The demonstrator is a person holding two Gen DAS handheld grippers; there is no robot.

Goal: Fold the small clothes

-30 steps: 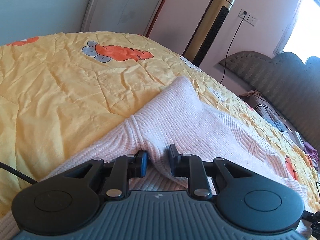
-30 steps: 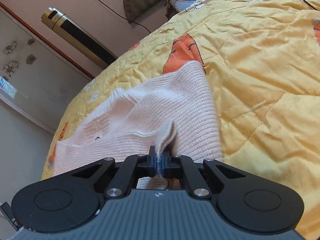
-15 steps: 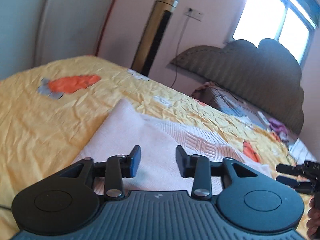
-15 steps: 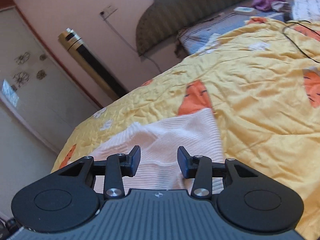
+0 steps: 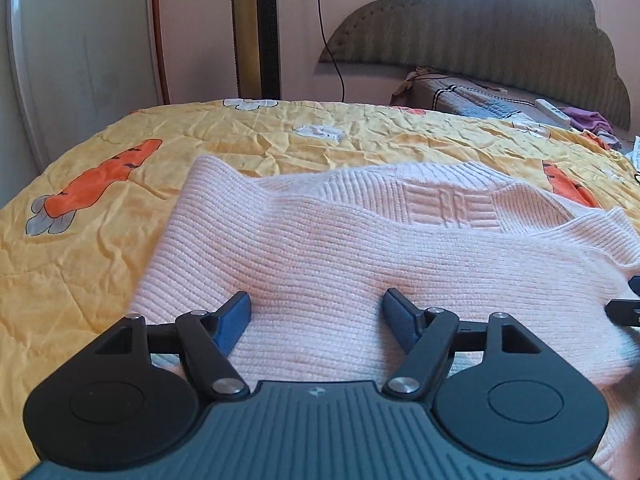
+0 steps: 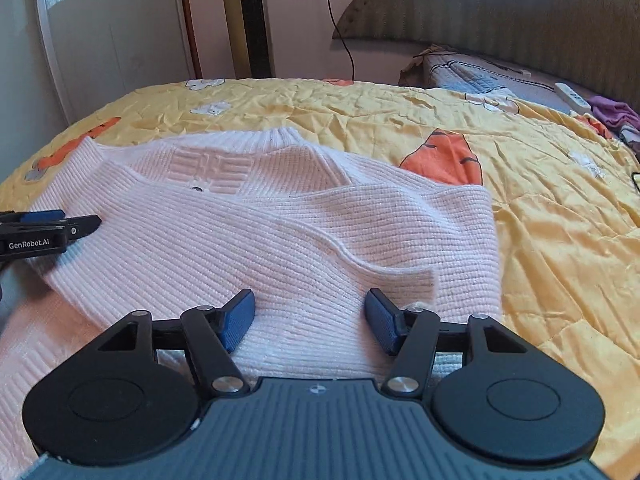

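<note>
A pale pink knitted sweater (image 5: 360, 248) lies on the yellow carrot-print quilt (image 5: 80, 240), both sleeves folded across its body, collar and ribbed patch at the far side. My left gripper (image 5: 316, 320) is open and empty just above its near part. In the right wrist view the sweater (image 6: 248, 232) shows the sleeves overlapping. My right gripper (image 6: 310, 316) is open and empty above its near edge. The left gripper's tip (image 6: 52, 232) shows at the left edge of the right wrist view, over the sweater.
A padded grey headboard (image 5: 500, 32) and a pillow (image 5: 472, 100) are at the far right. A tower fan (image 5: 256, 28) and a hanging cable (image 5: 328, 28) stand by the pink wall. Purple clothes (image 6: 612, 112) and a white power strip (image 6: 572, 98) lie near the headboard.
Both grippers let go of the sweater, opened wide and lifted back. The sleeves now lie flat across the sweater's body.
</note>
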